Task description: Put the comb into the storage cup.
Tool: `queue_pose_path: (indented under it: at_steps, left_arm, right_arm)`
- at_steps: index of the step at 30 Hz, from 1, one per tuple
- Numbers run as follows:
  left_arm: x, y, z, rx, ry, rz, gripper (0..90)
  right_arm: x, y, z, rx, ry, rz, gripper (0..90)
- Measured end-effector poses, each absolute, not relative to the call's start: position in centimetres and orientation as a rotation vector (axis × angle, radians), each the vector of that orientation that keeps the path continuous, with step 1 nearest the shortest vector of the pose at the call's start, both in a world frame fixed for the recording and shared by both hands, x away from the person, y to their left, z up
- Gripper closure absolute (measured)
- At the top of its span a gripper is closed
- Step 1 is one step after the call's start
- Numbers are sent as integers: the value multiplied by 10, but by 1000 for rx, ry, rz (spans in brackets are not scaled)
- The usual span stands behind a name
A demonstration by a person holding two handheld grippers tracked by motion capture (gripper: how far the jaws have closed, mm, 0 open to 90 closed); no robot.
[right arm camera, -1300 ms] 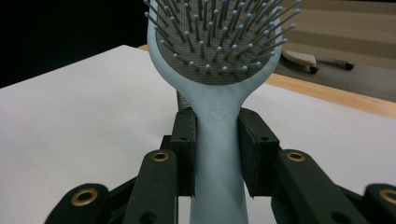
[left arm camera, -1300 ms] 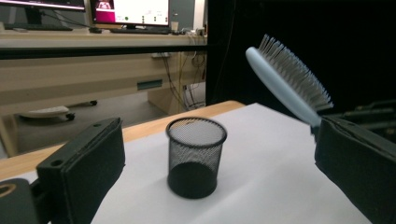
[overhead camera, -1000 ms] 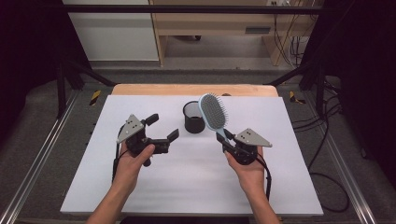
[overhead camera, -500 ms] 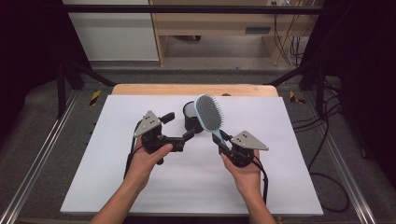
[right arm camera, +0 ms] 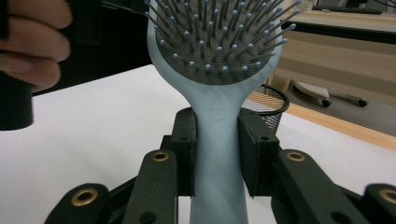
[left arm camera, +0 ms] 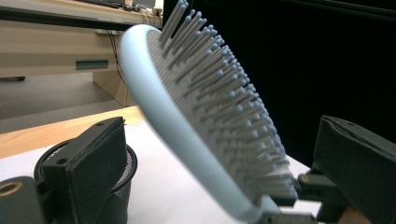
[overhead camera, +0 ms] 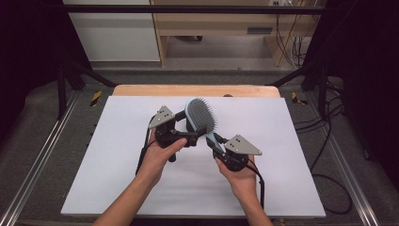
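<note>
The right tongs are clenched on the handle of a pale blue hairbrush; in the right gripper view the two black jaws press flat against either side of that handle, and the brush's oval head rises straight up beyond them, bristles facing the camera; the head is held clear above the white bench, tilted away from the right hand.

The left tongs stand released, jaws spread wide apart; in the left gripper view the brush head lies slanting between the two jaws, its pale rim towards the left-hand jaw and its grey, ball-tipped bristles towards the right-hand one; whether either jaw touches the head cannot be told, though a gap shows on both sides in that view; the left hand grips the body of its tool just behind the brush, and its fingers show at the upper left of the right gripper view, close beside the head.

A black wire-mesh cup stands on the bench just beyond the left tongs, behind and partly below the left-hand jaw; in the right gripper view its rim sits behind the brush's neck, to the right of the right tongs' right-hand jaw; from the high view the cup is mostly hidden behind the brush head and the left tool.

The two tools sit close together near the middle of the bench, the left tongs pointing towards the brush held up by the right.
</note>
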State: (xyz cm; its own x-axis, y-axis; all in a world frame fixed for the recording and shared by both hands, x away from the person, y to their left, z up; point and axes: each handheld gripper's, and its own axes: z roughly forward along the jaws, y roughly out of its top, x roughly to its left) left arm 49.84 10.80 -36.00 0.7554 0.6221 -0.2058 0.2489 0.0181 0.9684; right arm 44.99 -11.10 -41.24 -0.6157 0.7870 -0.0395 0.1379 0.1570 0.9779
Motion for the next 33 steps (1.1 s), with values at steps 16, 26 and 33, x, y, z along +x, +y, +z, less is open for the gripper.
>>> queue_pose_path:
  at_steps: [16,26,33]
  left_arm:
    - [503,111,-358,1536,747,309,116]
    - [502,110,-358,1521,768,289,192]
    - [503,111,-360,1515,802,300,294]
  right_arm:
    - [447,-100,-414,839,1891,1511,695]
    - [447,-96,-416,837,1895,1519,695]
    - [448,-96,-417,844,1895,1521,695]
